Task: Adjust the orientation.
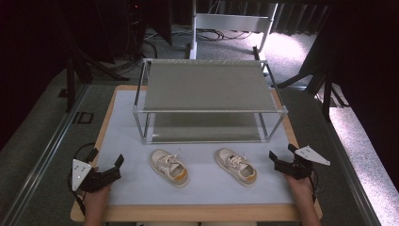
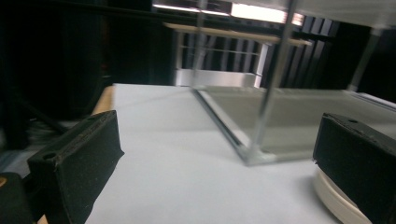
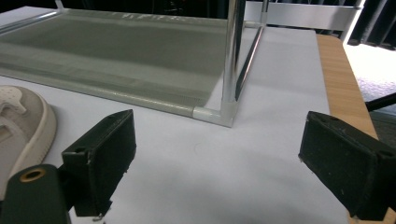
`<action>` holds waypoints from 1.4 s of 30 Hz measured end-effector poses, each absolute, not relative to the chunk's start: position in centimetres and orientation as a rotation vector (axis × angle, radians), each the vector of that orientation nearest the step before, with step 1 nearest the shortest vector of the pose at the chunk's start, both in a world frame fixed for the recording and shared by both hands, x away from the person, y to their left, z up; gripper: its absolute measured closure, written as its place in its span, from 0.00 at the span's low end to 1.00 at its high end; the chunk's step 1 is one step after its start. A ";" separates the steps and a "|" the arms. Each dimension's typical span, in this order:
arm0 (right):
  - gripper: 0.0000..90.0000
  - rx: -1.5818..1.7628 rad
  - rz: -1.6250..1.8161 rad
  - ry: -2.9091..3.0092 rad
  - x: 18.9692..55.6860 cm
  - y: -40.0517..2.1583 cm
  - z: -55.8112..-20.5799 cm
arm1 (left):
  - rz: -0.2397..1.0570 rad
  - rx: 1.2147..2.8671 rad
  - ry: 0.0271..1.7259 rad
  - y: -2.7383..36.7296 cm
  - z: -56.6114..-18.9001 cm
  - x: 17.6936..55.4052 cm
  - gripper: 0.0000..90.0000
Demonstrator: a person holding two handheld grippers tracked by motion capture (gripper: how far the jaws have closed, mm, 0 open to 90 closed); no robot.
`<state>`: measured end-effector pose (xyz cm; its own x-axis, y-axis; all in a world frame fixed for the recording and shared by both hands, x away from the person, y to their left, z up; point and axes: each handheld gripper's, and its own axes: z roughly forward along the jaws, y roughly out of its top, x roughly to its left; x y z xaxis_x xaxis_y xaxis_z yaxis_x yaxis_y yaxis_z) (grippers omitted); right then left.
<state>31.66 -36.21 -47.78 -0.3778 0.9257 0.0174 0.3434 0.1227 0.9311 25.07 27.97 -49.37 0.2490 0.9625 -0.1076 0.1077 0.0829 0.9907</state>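
Observation:
Two small cream shoes with orange heels lie on the white mat, one left of centre (image 1: 170, 167) and one right of centre (image 1: 236, 166). My left gripper (image 1: 106, 157) rests open at the mat's near left, a little left of the left shoe. In the left gripper view its jaws (image 2: 215, 154) stand wide apart with nothing between them, and a pale sole edge (image 2: 334, 198) peeks from behind the right jaw. My right gripper (image 1: 282, 151) is open just right of the right shoe. Its jaws (image 3: 219, 158) frame bare mat, with that shoe (image 3: 23, 121) at the left edge.
A two-tier metal rack (image 1: 209, 111) with grey shelves stands on the far half of the mat, its front corner posts (image 2: 254, 156) (image 3: 231, 60) close ahead of each gripper. The wooden table edge (image 3: 343, 88) runs along the right. Dark stands and cables lie beyond.

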 end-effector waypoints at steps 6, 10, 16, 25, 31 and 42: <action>0.12 1.220 1.251 1.833 31.8 -36.2 -47.8 | 0.787 1.353 1.143 28.5 -49.2 25.1 0.01; 0.12 1.222 1.258 1.847 31.9 -36.2 -47.8 | 0.688 1.445 1.153 28.7 -48.6 25.3 0.01; 0.12 1.227 1.260 1.845 31.9 -36.2 -47.8 | 0.613 1.522 1.132 28.6 -48.1 25.5 0.01; 0.15 1.218 1.268 1.877 32.0 -36.2 -47.8 | 0.577 1.701 1.086 28.1 -45.7 26.1 0.01; 0.15 1.223 1.267 1.879 32.0 -36.3 -47.8 | 0.539 1.810 1.075 28.2 -44.8 26.5 0.01; 0.14 1.221 1.266 1.886 31.9 -36.2 -47.8 | 0.371 2.116 1.054 28.1 -43.4 26.8 0.01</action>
